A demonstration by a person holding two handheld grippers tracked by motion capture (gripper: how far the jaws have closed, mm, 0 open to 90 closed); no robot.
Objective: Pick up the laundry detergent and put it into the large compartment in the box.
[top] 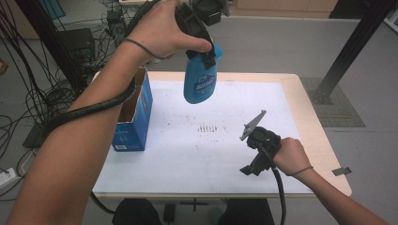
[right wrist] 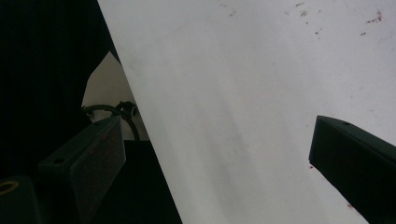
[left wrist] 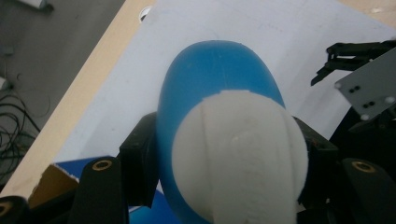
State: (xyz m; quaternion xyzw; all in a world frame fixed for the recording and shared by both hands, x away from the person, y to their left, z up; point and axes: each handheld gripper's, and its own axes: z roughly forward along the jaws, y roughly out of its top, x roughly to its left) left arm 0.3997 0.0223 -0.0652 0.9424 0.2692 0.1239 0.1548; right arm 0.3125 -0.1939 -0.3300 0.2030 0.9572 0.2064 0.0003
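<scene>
Above the white table sheet [top: 225, 154], the left gripper [top: 206, 55] pinches the lifted blue bottle [top: 200, 82] beside its open blue box [top: 136, 117], placement pending; the right gripper [top: 256, 140] rests spread, empty.

Below me the desk [top: 309, 112] has a pale wooden top, nearly all of it covered by a white sheet [top: 197, 159]. Dark reddish specks [top: 209, 127] dot the sheet near its middle. An open blue carton [top: 133, 115] stands on the left edge of the sheet, its flaps up.
</scene>
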